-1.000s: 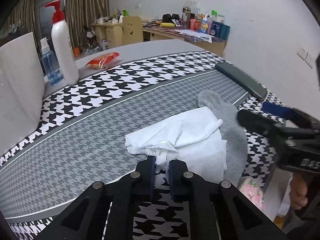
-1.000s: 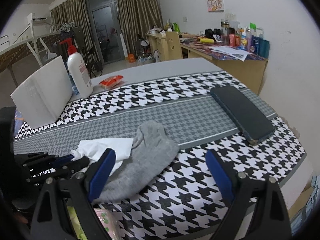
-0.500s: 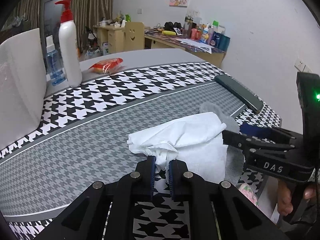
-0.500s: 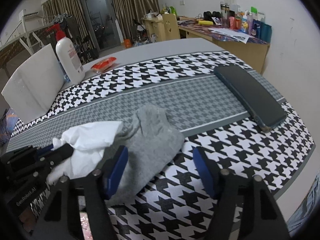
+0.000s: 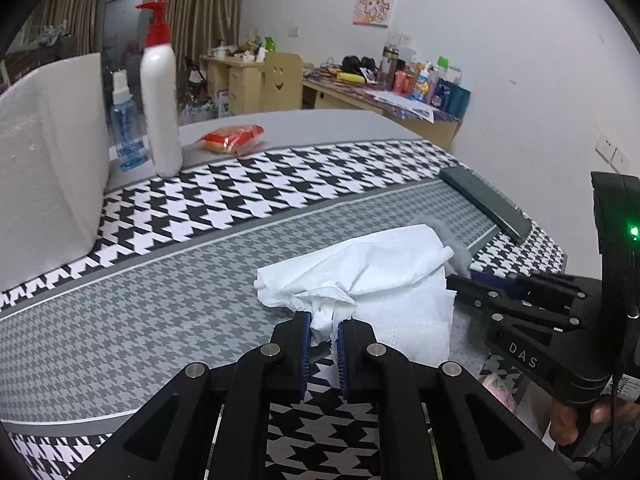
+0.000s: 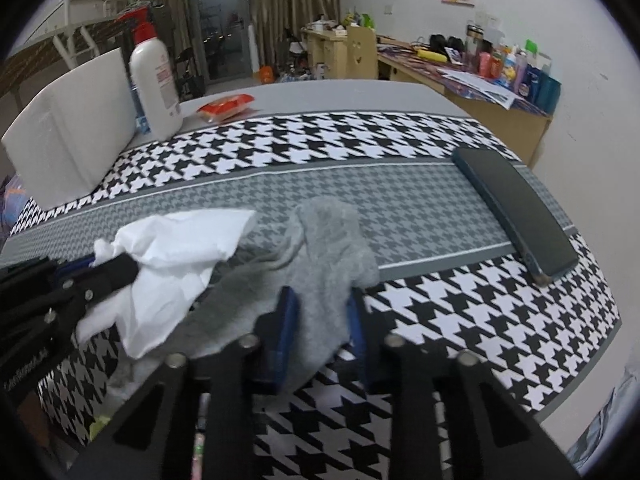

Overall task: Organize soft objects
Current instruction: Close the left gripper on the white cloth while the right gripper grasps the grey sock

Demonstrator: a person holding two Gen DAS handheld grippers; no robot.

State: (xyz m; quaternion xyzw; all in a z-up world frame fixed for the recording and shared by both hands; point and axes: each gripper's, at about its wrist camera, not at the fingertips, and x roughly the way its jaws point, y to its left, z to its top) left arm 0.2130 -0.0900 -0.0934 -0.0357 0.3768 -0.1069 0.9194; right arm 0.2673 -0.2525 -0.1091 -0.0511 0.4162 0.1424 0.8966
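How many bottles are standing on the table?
2: a white pump bottle with a red top at the far left edge, and a small clear blue spray bottle just left of it. Others may be hidden behind the white box.

Readable lettering: one word only

"DAS" in pale capitals on the black body of the right gripper [image 5: 476,286], seen in the left wrist view; faint pale lettering along the left gripper [image 6: 98,262] body in the right wrist view, too blurred to read; red print on the white pump bottle [image 6: 154,80] label, too small to make out
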